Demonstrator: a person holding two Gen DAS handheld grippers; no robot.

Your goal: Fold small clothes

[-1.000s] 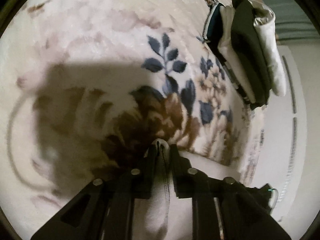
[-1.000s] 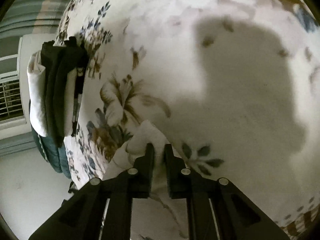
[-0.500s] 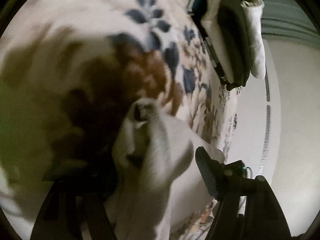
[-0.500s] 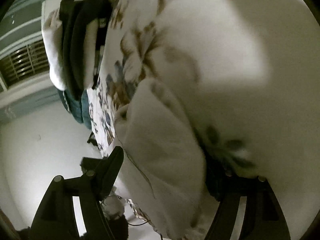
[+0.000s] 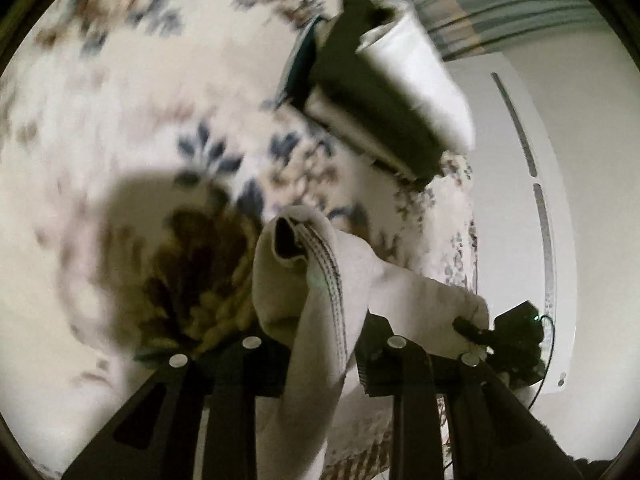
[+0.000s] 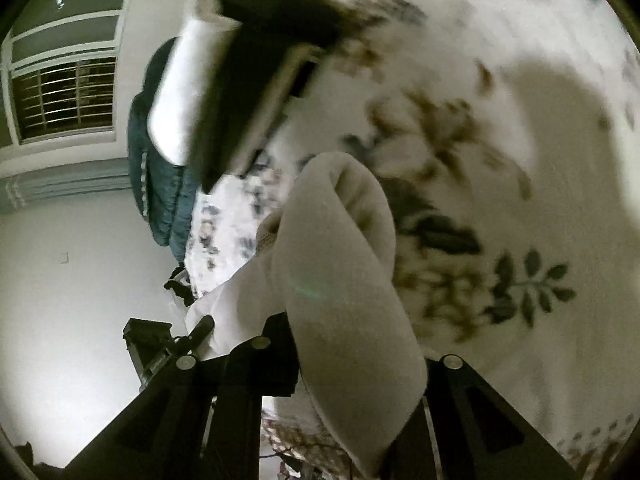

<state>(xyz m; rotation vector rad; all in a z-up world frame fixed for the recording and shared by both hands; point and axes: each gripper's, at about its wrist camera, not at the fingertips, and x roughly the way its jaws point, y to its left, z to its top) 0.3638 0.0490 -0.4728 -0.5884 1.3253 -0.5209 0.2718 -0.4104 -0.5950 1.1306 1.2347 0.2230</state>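
A small cream-white garment (image 5: 320, 280) with a stitched hem hangs between the fingers of my left gripper (image 5: 320, 356), which stands partly open with the cloth bunched in the gap. The same garment (image 6: 344, 280) lies thick between the fingers of my right gripper (image 6: 360, 364), also partly open around it. Both grippers are raised above the floral blanket (image 5: 120, 120). The right gripper's right finger is largely hidden by cloth.
A stack of folded black and white clothes (image 5: 384, 92) lies at the blanket's far edge, also in the right wrist view (image 6: 240, 92). A teal garment (image 6: 160, 168) hangs beside it. A white wall (image 5: 592, 200) and a barred window (image 6: 64, 100) lie beyond.
One second ago both grippers were shut on the garment low on the blanket. They opened wide half a second ago; now they are narrower around bunched cloth and raised, views tilted toward the stack.
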